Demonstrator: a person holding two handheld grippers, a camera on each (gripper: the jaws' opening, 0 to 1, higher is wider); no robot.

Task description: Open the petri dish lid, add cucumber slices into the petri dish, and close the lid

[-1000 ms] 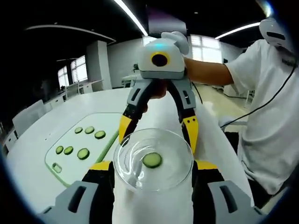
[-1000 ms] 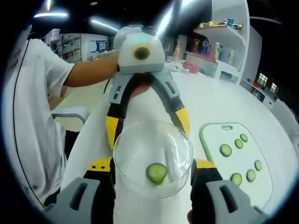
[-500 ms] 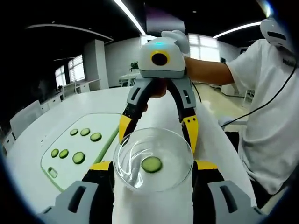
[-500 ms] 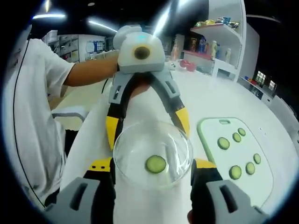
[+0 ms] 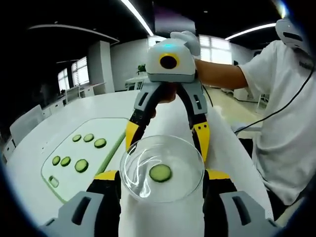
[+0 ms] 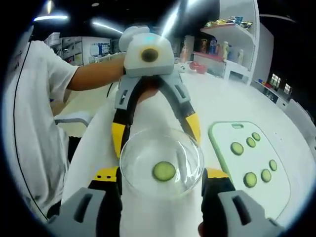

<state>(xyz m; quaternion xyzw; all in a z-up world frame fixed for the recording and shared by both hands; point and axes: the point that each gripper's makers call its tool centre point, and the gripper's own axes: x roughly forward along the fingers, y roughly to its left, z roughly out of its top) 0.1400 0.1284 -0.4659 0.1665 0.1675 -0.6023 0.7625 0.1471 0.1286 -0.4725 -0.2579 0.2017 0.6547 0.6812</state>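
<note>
While both grippers face each other, the left gripper [image 5: 162,177] and right gripper [image 6: 161,177] each clamp the petri dish [image 5: 162,168] between their jaws, one cucumber slice [image 5: 160,173] inside.

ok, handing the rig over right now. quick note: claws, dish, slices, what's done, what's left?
Left claw: jaws on either side of the glass dish, apparently gripping it.
Right claw: facing it from the opposite side, jaws flanking the same dish.
One cucumber slice lies in the dish, which sits over the white table.
Six more slices lie on the green cutting board, off to the side.
I cannot tell whether the lid is on.
Left: add more slices if needed, confirm the lid is closed.
</note>
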